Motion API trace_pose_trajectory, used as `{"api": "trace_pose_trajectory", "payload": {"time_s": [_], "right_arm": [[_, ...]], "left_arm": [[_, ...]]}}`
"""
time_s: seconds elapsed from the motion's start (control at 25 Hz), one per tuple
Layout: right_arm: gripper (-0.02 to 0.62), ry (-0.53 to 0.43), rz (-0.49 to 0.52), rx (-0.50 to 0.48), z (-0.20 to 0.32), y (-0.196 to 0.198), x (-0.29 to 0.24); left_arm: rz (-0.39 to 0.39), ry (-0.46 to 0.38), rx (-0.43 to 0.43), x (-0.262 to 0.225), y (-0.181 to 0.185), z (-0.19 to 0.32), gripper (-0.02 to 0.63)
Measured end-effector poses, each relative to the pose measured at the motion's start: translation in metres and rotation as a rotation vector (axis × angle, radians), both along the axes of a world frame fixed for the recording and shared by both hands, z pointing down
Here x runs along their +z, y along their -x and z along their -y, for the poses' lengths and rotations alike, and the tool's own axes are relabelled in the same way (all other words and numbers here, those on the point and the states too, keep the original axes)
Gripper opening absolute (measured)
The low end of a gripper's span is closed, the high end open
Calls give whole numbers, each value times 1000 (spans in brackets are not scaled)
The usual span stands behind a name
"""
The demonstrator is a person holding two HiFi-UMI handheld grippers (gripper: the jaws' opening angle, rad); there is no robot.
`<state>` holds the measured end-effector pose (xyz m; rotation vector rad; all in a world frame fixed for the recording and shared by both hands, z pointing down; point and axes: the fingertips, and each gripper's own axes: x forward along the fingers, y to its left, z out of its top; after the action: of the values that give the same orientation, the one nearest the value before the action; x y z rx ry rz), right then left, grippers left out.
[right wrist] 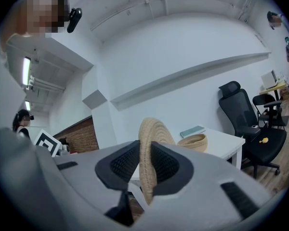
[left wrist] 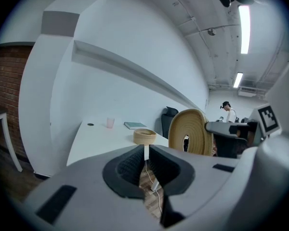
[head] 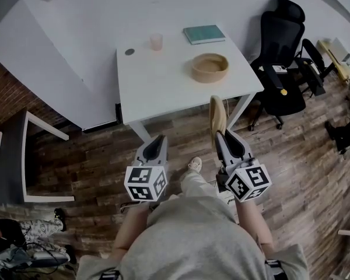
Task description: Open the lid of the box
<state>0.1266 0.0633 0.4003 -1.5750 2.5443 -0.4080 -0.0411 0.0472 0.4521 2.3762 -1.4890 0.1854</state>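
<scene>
**A:** Head view first. Where's the box?

**B:** The shallow round woven-straw box (head: 210, 67) sits open on the white rectangular table (head: 157, 83), upper centre of frame, twd the table's right side. The round woven-straw lid (head: 217, 116) is off it. It shows edge-on just below the table's front edge, over the brown wood-plank floor (head: 93, 156).

**A:** What's got the lid?

**B:** The right gripper (head: 220, 134), centre-right, w/ the lid sticking out past its tips. The left gripper (head: 159, 139) is centre-left, apart from both lid & box.

**A:** Anything else up there?

**B:** A flat teal book (head: 204, 34) at the table's back edge, a pale pink cup (head: 156, 41) left of it, and a small dark disc (head: 129, 52) near the back-left corner. There's a black mesh office chair (head: 283, 51) at upper right.

**A:** Left gripper view?

**B:** Fingers are pressed together, w/ only a thin slit btwn the pads and nothing in it. The lid shows face-on at centre-right, and the box is on the table just above the tips.

**A:** Right gripper view?

**B:** Fingers pinch the lid by its rim, one pad on each face, and the lid stands upright at centre. Box & book are on the table right of centre, chair at far right.
</scene>
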Motion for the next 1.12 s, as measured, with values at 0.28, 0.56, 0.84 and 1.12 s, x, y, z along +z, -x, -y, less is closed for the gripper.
{"api": "trace_pose_trajectory", "payload": {"time_s": [0.28,0.56,0.84,1.12], "right_arm": [[77,14,-12,-6,-32,6,1],[77,9,-12,-18,-37,6,1],[75,16,0,-21,-36,5,3],[75,14,9,-26,-28,4,6]], "left_arm": [[-9,-3,6,-1,4,-30,18],[-18,-6,-3,-2,5,-34,18],[-8,2,2,-2,0,-37,17],[1,13,0,-1,-2,-33,17]]}}
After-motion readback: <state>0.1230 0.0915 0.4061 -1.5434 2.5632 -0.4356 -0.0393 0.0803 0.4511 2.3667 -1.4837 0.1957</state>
